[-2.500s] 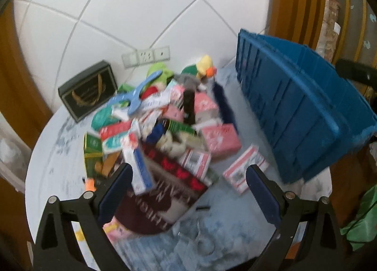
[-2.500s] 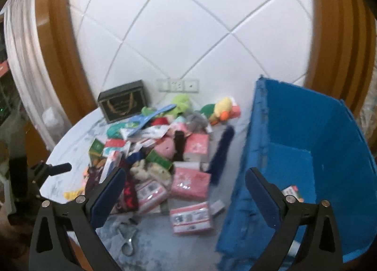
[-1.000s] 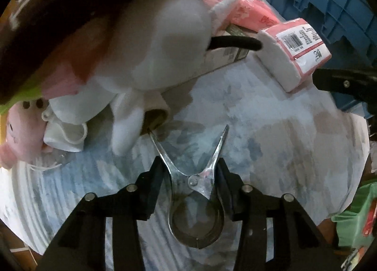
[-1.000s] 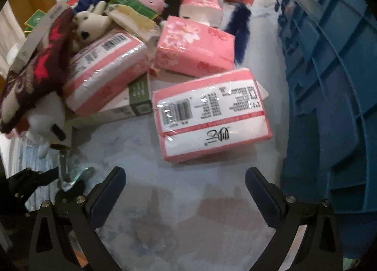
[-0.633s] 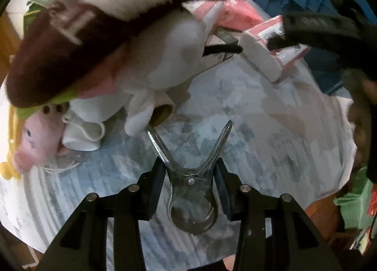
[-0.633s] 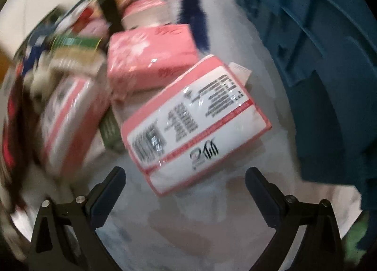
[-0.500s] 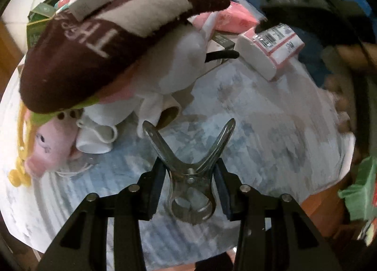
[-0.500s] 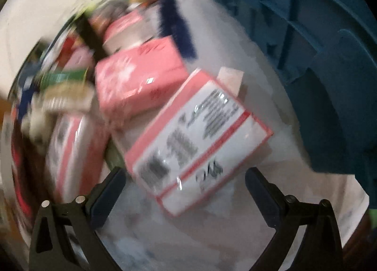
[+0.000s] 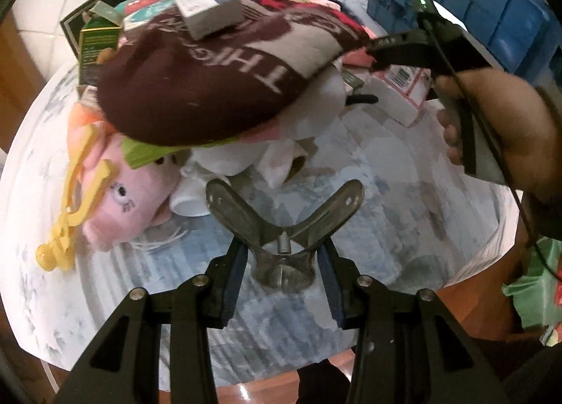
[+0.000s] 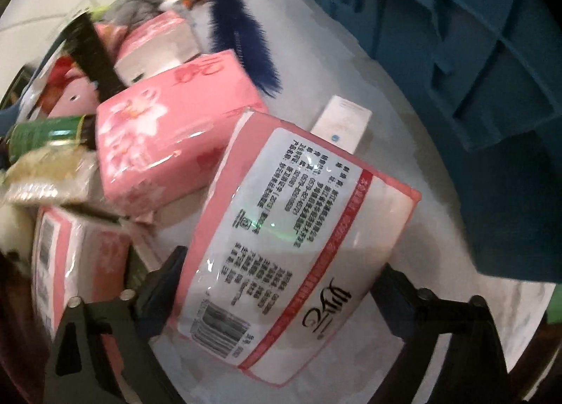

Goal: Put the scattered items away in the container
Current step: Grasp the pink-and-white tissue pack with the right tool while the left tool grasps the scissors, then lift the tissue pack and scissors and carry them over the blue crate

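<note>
My left gripper [image 9: 282,263] is shut on a metal spring clip [image 9: 282,225] and holds it in the air above the marble tabletop [image 9: 404,228]. The clip's two handles splay away from me. A pink and white tissue pack [image 10: 281,239] lies on the table between the closing jaws of my right gripper [image 10: 279,260], and the right pad is still just clear of its side. The left wrist view shows a hand [image 9: 491,116] holding that right gripper over the tissue pack [image 9: 404,88]. The blue crate [image 10: 474,52] stands just right of the pack.
A pile fills the table's middle: a maroon knit hat [image 9: 210,70], a pink plush [image 9: 123,200], a white mug [image 9: 189,203], boxes. Close to the pack lie another pink tissue pack [image 10: 168,144], a blue feather [image 10: 242,42] and a small white box [image 10: 340,126]. The table edge [image 9: 467,263] is near.
My left gripper has risen and pulled back with the clip. My right gripper has rolled and come down over the tissue pack, and its jaws have narrowed around it.
</note>
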A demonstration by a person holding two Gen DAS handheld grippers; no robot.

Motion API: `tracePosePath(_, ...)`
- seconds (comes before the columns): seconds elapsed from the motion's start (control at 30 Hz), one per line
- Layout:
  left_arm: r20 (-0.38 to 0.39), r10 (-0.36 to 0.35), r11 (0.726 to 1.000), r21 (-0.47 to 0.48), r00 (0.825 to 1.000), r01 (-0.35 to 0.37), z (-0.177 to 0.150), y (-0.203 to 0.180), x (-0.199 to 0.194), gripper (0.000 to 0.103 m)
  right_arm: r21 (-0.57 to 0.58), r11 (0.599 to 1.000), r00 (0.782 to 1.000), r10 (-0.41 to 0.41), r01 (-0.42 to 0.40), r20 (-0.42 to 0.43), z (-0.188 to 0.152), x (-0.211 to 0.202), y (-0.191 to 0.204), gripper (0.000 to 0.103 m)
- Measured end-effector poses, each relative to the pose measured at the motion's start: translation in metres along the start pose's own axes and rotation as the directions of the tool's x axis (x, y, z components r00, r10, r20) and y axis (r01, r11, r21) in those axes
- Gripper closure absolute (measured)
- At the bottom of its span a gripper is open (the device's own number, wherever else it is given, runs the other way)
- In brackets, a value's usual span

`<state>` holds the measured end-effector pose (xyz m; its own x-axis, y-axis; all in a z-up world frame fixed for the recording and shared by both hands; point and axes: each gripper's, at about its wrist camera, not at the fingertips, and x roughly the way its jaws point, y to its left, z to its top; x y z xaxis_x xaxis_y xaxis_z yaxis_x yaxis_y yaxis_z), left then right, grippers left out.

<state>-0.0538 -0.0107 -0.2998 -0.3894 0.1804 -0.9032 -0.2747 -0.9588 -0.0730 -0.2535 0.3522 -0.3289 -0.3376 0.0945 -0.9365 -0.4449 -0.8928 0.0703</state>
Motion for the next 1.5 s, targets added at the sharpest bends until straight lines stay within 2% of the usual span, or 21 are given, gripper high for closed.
tracePosePath(0.27, 0.039, 0.015, 0.998, -0.053, 0.999, -0.013, -0.007, 0.031, -0.021, 0.063, -0.111, 0.993, 0.998, 0.040, -0.044, -0.040, -0.024, -0.026, 0.002, 0.013)
tracePosePath(0.53, 0.094, 0.049, 0.996, -0.074, 0.994, -0.043, 0.005, 0.017, -0.024, 0.064, -0.205, 0.974, 0.995, 0.096, -0.100, -0.028, -0.042, -0.075, 0.007, 0.013)
tracePosePath(0.63, 0.124, 0.062, 0.996, -0.074, 0.990, -0.053, 0.002, 0.010, -0.044, 0.064, -0.230, 0.965, 0.992, 0.125, -0.126, -0.019, -0.056, -0.098, 0.007, 0.013)
tracePosePath(1.0, 0.233, 0.120, 0.991, -0.089, 0.965, -0.102, 0.011, 0.016, -0.111, 0.064, -0.361, 0.910, 0.970, 0.237, -0.204, 0.049, -0.062, -0.181, 0.033, 0.012)
tracePosePath(1.2, 0.306, 0.158, 0.986, -0.100, 0.939, -0.134, 0.021, 0.024, -0.151, 0.064, -0.415, 0.877, 0.954, 0.293, -0.242, 0.061, -0.068, -0.230, 0.050, 0.012)
tracePosePath(1.3, 0.346, 0.174, 0.983, -0.117, 0.922, -0.142, 0.030, 0.028, -0.174, 0.064, -0.470, 0.853, 0.943, 0.312, -0.225, 0.116, -0.072, -0.258, 0.056, 0.012)
tracePosePath(1.5, 0.439, 0.194, 0.980, -0.122, 0.878, -0.156, 0.051, 0.029, -0.217, 0.064, -0.541, 0.816, 0.921, 0.347, -0.204, 0.177, -0.078, -0.309, 0.061, 0.012)
